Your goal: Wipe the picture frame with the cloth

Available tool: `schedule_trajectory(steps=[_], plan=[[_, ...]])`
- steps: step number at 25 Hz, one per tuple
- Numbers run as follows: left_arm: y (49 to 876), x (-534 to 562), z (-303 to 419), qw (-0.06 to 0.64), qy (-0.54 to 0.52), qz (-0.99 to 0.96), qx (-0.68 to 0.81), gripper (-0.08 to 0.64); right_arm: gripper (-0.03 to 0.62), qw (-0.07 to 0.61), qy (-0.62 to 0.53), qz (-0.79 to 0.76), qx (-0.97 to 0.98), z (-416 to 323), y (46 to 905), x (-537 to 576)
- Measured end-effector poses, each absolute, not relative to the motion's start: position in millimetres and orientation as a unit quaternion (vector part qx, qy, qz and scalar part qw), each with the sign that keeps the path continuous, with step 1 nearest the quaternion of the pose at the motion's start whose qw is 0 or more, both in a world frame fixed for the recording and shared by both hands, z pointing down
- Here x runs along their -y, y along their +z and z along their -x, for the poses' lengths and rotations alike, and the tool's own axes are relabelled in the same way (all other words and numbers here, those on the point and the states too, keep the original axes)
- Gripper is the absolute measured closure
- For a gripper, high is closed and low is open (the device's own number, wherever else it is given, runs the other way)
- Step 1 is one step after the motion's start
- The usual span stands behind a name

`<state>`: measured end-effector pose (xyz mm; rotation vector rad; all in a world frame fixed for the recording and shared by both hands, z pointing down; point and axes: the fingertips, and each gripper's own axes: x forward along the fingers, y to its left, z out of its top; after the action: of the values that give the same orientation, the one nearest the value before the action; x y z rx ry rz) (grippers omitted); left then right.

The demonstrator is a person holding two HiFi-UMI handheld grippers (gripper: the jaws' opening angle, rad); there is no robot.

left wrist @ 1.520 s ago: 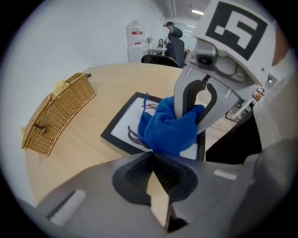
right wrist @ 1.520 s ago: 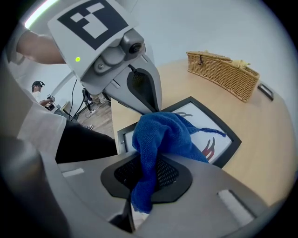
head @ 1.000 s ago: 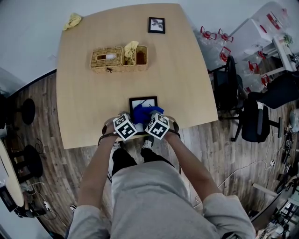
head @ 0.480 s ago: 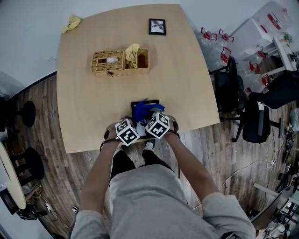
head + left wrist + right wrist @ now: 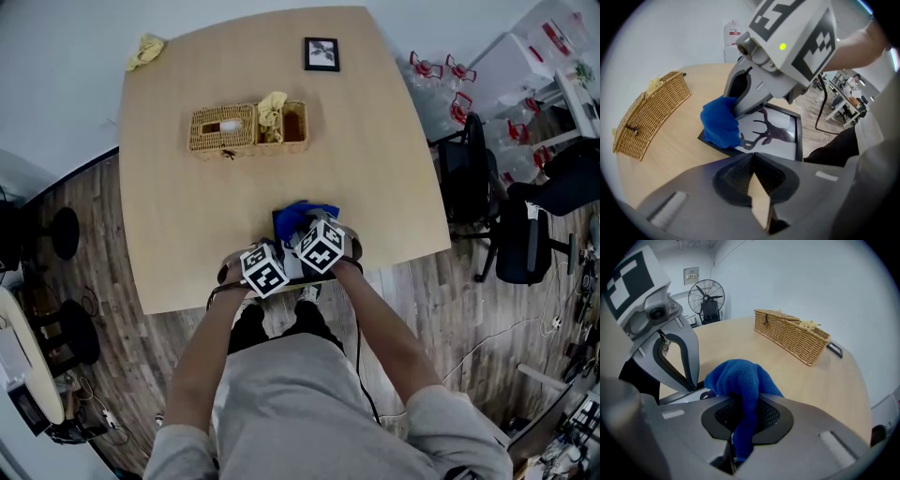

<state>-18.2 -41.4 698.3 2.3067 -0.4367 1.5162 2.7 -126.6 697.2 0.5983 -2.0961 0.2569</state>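
Observation:
A black picture frame [image 5: 780, 129] with a deer silhouette lies flat near the table's front edge [image 5: 279, 222]. My right gripper [image 5: 742, 403] is shut on a blue cloth [image 5: 740, 378], which it presses onto the frame's far left part [image 5: 719, 123]. In the head view the cloth [image 5: 307, 215] covers the frame's far side. My left gripper [image 5: 752, 157] is shut, with its tips at the frame's near edge; nothing shows between them. Its fingers [image 5: 675, 359] stand just left of the cloth in the right gripper view.
A wicker basket [image 5: 248, 127] holding a yellow cloth stands mid-table. A second small framed picture [image 5: 322, 53] lies at the far edge and a yellow rag [image 5: 145, 49] at the far left corner. Office chairs [image 5: 525, 244] stand to the right of the table.
The right gripper has slid the blue cloth a little farther across the frame, toward its far edge. The left gripper stays at the frame's near side.

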Motion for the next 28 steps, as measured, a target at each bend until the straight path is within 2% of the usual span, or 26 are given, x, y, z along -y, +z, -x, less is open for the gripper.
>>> schedule_trajectory(steps=[18, 28], plan=[[698, 39, 17, 0.165, 0.528, -0.823, 0.129, 0.508, 0.548, 0.402, 0.098, -0.365, 0.834, -9, 682, 163], [697, 39, 20, 0.170, 0.521, -0.827, 0.127, 0.508, 0.550, 0.407, 0.127, -0.279, 0.861, 23, 689, 150]])
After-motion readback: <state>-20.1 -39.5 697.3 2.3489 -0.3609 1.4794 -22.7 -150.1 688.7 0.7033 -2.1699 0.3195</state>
